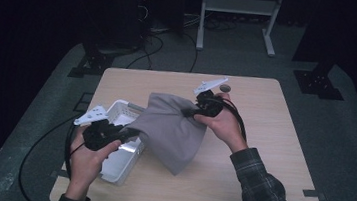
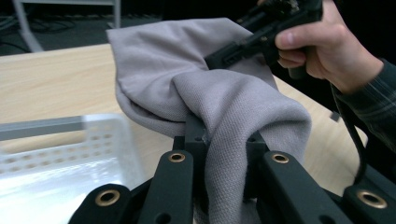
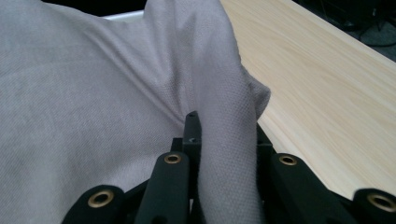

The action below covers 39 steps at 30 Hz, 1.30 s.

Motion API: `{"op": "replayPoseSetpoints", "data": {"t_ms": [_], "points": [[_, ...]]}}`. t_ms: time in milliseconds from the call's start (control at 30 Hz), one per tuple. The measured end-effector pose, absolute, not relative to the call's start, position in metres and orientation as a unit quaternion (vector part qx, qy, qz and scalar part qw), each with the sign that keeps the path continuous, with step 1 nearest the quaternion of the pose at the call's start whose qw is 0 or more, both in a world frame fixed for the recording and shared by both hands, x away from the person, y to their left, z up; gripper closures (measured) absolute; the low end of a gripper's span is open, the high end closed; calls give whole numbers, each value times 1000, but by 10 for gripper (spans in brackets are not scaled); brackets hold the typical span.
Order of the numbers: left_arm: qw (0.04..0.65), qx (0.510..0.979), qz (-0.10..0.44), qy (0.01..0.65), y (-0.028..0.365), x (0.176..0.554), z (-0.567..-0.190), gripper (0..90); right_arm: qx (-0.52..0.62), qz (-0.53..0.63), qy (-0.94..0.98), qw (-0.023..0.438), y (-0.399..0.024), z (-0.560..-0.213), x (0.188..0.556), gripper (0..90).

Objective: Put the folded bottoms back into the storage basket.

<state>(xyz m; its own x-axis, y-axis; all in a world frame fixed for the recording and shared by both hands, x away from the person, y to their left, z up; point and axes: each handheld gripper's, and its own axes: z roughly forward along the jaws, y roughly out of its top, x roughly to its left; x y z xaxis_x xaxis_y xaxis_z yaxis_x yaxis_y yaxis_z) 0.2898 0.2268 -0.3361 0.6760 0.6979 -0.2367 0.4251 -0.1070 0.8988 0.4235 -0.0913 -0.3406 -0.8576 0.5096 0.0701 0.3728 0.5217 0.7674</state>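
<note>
Both grippers, left gripper [image 1: 130,133] and right gripper [image 1: 188,112], are clamping the grey cloth [image 1: 171,130] and we're holding it over the table's [image 1: 261,154] middle, beside the left-edge white basket [image 1: 127,160], so probably just starting.

A grey cloth [image 1: 171,130] hangs stretched across the middle of the table [image 1: 261,154], barring passage between the two hands. At near left, a white basket [image 1: 124,162] takes up the corner. The right half and the far edge lie open, apart from a small dark disc [image 1: 225,88] at the far edge.
</note>
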Motion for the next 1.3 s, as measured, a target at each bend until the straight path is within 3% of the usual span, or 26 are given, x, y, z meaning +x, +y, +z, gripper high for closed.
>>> {"op": "replayPoseSetpoints", "data": {"t_ms": [667, 1300], "points": [[516, 693, 158, 478, 325, 289, -353, 784, 248, 418, 873, 39, 15, -353, 442, 746], [442, 728, 154, 500, 347, 306, -400, 726, 261, 382, 886, 21, 58, -394, 449, 723]]}}
